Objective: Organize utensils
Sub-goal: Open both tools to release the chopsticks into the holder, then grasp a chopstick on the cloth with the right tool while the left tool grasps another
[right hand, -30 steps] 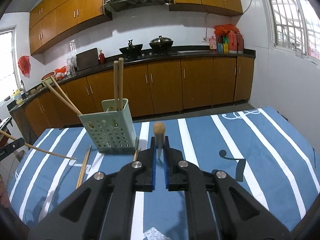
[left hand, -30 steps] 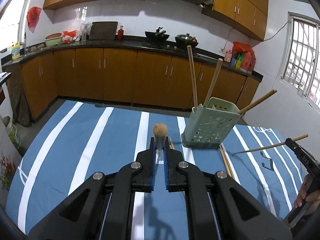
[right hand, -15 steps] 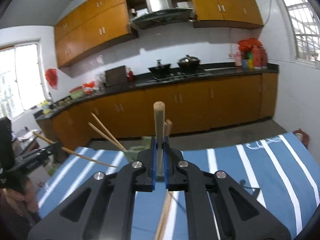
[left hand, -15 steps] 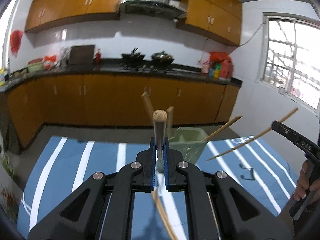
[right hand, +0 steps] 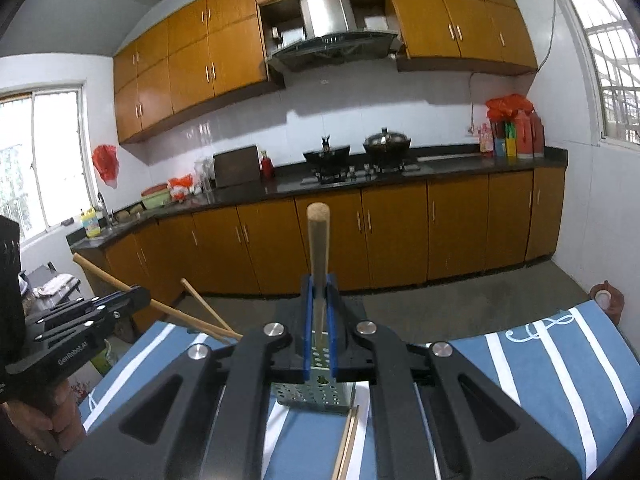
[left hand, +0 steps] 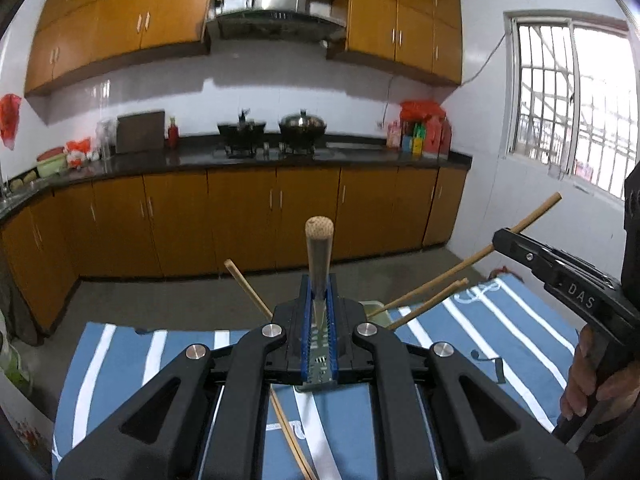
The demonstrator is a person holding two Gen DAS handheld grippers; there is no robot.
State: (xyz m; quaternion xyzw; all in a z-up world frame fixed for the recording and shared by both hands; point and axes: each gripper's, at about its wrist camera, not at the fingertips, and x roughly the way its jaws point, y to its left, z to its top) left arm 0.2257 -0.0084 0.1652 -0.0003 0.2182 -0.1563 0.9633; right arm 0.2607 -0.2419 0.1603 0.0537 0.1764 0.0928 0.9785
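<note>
Daylight is flooding in through the barred window, blowing out its panes. Fisheye is bending the upper cabinets, corners are vignetting black, and backgrounds are smearing slightly.

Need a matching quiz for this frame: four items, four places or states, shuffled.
Items:
1. green holder
2. loose chopsticks
3. right gripper
4. lidded pot

States:
A. on the stove at the back
B. lying flat on the striped cloth
C. shut on a chopstick
D. standing on the striped cloth

Pairs: 1-D, 2-B, 3-C, 4-A
</note>
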